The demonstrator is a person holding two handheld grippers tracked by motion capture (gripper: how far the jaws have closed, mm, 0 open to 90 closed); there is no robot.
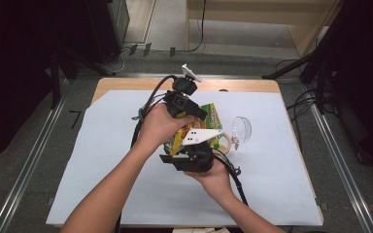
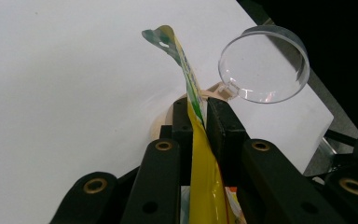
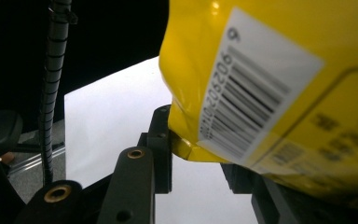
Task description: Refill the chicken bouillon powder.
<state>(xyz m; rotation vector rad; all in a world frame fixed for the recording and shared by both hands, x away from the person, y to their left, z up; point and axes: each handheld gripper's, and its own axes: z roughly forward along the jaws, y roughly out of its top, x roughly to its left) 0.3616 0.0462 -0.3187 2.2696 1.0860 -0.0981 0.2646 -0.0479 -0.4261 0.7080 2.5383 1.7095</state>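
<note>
Snack bag [image 1: 209, 121]: yellow and green foil pouch, held above the white sheet [image 1: 102, 160] between both hands at mid-table.
Left gripper [image 2: 199, 112]: jaws pinched tight on the bag's flat top seam.
Right gripper [image 3: 200, 154]: jaws partly closed around the bag's lower corner beside the barcode; whether the pads press cannot be told.
Risk, tearing: pulling the two ends apart could rip the seam suddenly and spill the contents.
Risk, slipping: slick foil may slide out of the looser lower hold.
Risk, collision: a swing could knock the clear cup [image 1: 241, 129] or wooden ring [image 1: 225, 141] lying just beside.
Long axis: runs from gripper to gripper.
Pointing: sealed top edge faces away from the person.
</note>
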